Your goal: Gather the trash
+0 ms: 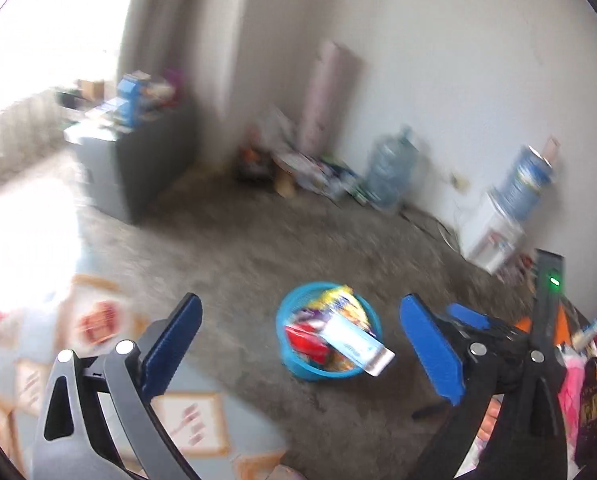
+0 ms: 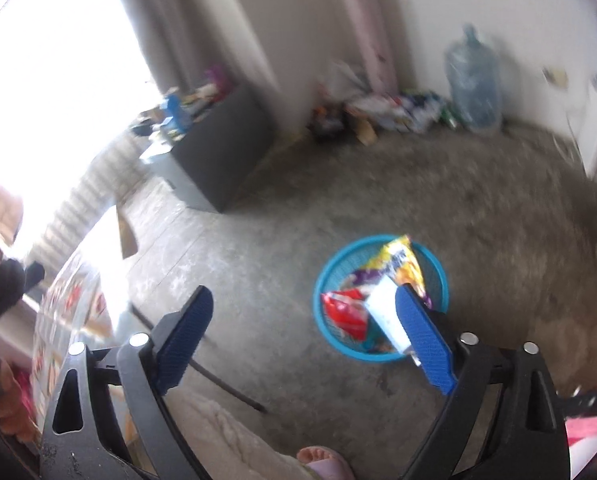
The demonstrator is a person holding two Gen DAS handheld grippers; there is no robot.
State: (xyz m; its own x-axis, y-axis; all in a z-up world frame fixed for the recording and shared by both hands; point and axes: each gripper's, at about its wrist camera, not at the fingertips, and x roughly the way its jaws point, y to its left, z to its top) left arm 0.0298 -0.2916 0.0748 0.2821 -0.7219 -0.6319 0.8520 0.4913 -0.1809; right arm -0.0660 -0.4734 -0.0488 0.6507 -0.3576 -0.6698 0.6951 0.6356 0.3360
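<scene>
As the left wrist view looks down, the left gripper (image 1: 302, 354) stands wide and empty above a blue basket (image 1: 294, 366) on the floor, already holding wrappers (image 1: 340, 330). In the right wrist view, the right gripper (image 2: 304, 344) also gapes with nothing between its pads, the basket just ahead; much seems collected, though clutter (image 2: 394, 110) remains by the wall.

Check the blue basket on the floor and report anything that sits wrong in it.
The blue basket is overfull. A white flat packet lies tilted with one end poking out past the rim, so it may slide off. A yellow wrapper stands up above the far edge. Nothing has spilled on the floor beside it.
</scene>
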